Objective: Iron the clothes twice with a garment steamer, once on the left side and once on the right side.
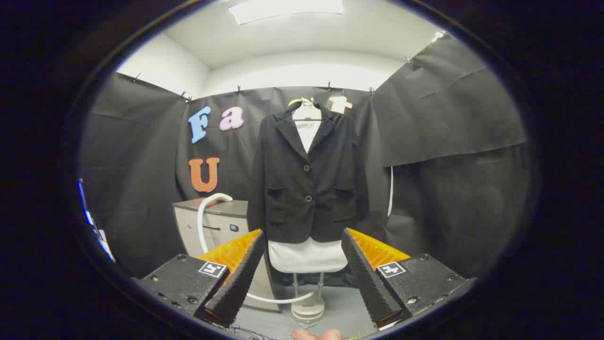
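A: Gripper (302,269) gaping wide, holding nothing. Black jacket (306,179) hanging well beyond fingers.

B: White hose (204,222) looping just left of jacket, beside cabinet (222,222). Risking snagging hose, tipping stand (307,309) below jacket.

Your gripper (304,241), fingers spread apart and holding nothing, covers the lower corners of the white board (307,255) under the black jacket (306,179). The jacket hides most of the hanger (306,109) and part of the grey cabinet (217,226). The white hose (204,222) passes behind the left finger (238,278), and the steamer head cannot be made out
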Tool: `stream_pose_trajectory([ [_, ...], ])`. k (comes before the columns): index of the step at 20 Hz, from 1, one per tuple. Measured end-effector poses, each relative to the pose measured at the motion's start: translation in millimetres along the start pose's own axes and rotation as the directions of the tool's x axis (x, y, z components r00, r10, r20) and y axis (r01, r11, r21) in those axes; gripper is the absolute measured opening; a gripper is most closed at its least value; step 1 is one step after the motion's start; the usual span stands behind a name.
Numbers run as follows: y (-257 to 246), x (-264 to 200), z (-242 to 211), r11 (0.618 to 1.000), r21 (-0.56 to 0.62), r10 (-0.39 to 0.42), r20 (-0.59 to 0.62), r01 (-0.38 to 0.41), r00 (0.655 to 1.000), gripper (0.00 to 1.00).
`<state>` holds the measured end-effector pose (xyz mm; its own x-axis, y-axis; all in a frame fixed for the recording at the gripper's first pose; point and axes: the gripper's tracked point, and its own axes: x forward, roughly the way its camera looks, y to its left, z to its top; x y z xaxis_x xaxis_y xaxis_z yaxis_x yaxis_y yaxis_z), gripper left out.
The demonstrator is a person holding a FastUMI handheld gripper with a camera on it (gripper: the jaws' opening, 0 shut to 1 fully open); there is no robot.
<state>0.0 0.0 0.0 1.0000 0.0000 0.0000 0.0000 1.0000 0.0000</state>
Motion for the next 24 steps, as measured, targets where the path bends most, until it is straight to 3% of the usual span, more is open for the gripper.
stream_pose_trajectory([
  [7, -1.4, 11.4, 1.4, 1.0, -0.017, 0.02, 0.003, -0.02, 1.0, 1.0],
  [14, -3.7, 31.0, -8.0, 1.0, 0.003, -0.01, -0.028, 0.01, 1.0, 1.0],
  [19, 33.3, 54.4, -4.8, 1.0, 0.022, -0.002, -0.055, 0.003, 0.998, 1.0],
  [24, 109.8, 86.0, 0.2, 0.998, 0.049, 0.053, -0.101, -0.048, 0.993, 1.0],
])
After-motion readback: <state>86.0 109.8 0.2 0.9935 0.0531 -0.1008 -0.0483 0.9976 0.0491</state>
